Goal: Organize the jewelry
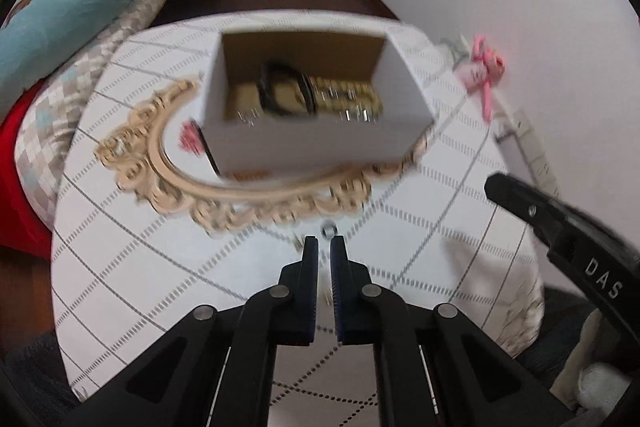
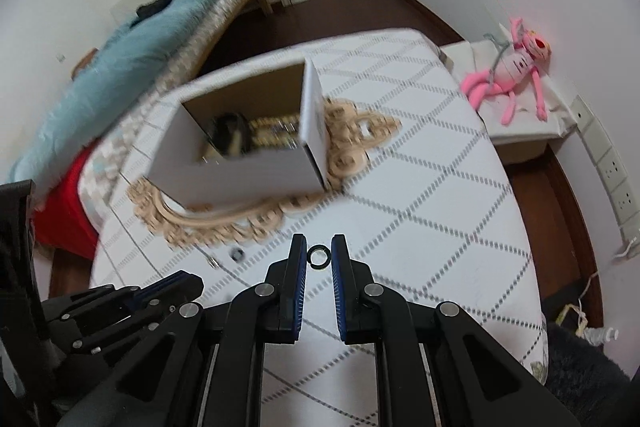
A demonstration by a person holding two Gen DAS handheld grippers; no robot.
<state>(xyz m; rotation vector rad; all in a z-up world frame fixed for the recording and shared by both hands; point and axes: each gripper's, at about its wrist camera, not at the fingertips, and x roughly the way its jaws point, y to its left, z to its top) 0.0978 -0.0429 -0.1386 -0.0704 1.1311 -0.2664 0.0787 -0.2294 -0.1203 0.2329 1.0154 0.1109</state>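
Resting edge-on between the right gripper [image 2: 319, 254] tips, a small dark ring [image 2: 319, 255] is pinched for transfer. Ahead of the jaws stands the open white box [image 2: 240, 171] of jewelry on an ornate mirror [image 2: 224, 223]. The left gripper [image 1: 324, 247] is clenched; whether it holds anything cannot be told.

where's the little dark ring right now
In the right wrist view the dark ring sits pinched between the tips of the right claw, above the patterned tablecloth, nearer than the white box.
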